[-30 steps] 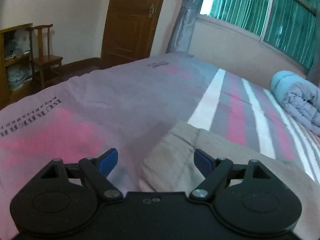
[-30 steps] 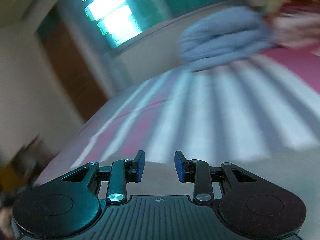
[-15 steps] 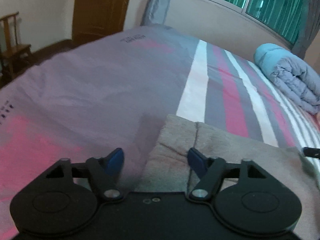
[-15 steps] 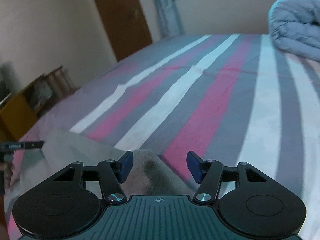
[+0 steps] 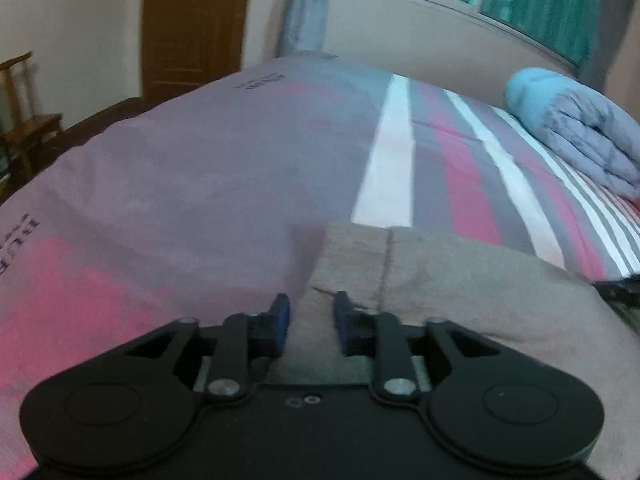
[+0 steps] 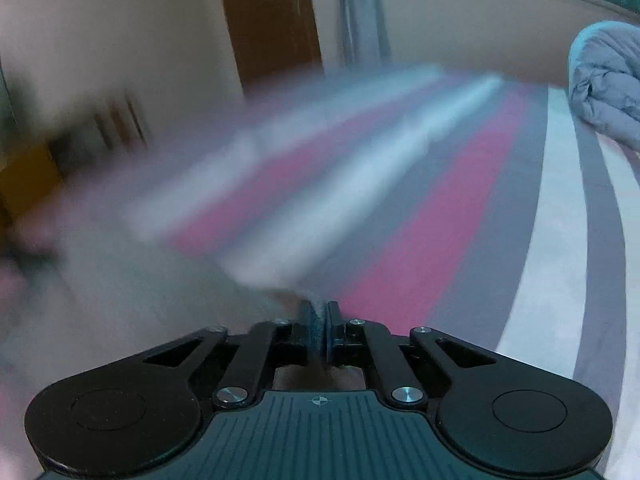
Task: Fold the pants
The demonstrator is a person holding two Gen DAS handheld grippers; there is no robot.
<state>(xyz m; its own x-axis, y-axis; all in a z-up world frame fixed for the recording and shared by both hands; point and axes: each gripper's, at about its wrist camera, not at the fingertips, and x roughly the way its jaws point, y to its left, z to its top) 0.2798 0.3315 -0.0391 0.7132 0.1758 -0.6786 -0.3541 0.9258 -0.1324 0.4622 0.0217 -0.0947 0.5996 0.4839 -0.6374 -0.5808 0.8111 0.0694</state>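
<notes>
Beige-brown pants (image 5: pixel 460 292) lie flat on the striped bed sheet (image 5: pixel 200 180). My left gripper (image 5: pixel 312 320) is at their near left corner. Its jaws are closing, and the blue pads pinch the fabric edge into a small crease. In the right wrist view, which is blurred by motion, my right gripper (image 6: pixel 319 328) is closing with its pads almost together on a thin strip of the pants (image 6: pixel 140 300). A dark tip at the right edge of the left wrist view is probably that right gripper (image 5: pixel 616 288), on the pants' far side.
A rolled blue-grey duvet (image 5: pixel 580 136) lies on the bed at the right, also visible as the duvet (image 6: pixel 608 80) in the right wrist view. A brown door (image 5: pixel 192 24) and a wooden chair (image 5: pixel 24 120) stand beyond the bed's left edge. A curtained window fills the back wall.
The left jaws have narrowed from wide open onto the pants' corner. The right gripper swung across the bed to the pants' edge, opened wider, then closed on the fabric.
</notes>
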